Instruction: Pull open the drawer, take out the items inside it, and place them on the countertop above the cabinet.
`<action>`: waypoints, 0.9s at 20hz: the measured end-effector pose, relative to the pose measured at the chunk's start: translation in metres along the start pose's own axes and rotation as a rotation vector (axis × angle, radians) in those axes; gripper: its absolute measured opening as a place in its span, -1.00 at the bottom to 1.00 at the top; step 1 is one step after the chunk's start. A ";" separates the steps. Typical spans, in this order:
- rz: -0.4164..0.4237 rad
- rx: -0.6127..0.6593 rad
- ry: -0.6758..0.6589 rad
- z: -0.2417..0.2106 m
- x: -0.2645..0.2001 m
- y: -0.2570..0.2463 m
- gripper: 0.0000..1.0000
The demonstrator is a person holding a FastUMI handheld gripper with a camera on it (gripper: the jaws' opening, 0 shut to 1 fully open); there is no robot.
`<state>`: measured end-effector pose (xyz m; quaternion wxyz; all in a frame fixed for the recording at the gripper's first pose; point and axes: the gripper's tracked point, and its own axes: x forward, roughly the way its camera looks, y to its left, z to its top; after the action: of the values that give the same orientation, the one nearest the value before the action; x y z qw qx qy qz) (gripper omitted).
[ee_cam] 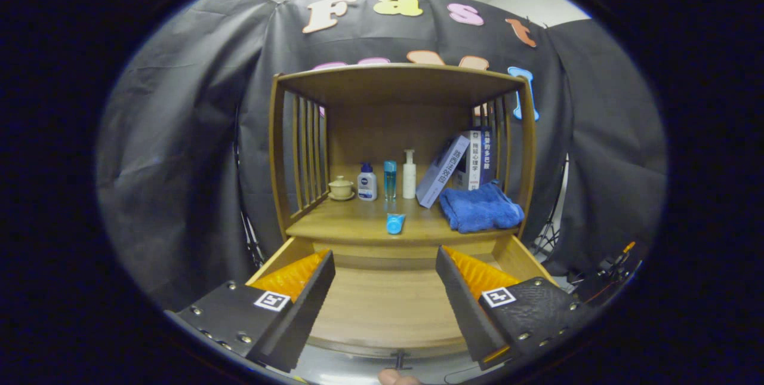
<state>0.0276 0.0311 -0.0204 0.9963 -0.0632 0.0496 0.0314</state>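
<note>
Wooden drawer [388, 307] stood pulled open below the surface [358, 224], its visible floor bare. Gripper [385, 289] hovered above it, fingers spread, holding nothing. A blue tube [395, 223] lay on the surface. Remaining step, by judgement: confirm the drawer empty.

Countertop [358, 224]: blue towel [480, 207], tube [395, 223], bottles [391, 179]

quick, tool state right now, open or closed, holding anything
Tool: open, fingers spread wide over the pulled-out drawer, holding nothing.
</note>
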 end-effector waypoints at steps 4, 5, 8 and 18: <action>-0.001 0.009 -0.001 -0.041 -0.025 0.004 1.00; -0.010 0.010 0.000 -0.052 -0.028 0.001 1.00; -0.023 0.044 0.025 -0.089 -0.034 -0.004 1.00; -0.026 0.011 0.097 -0.173 -0.034 -0.007 1.00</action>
<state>-0.0221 -0.0001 -0.1866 0.9933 -0.0596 0.0974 0.0153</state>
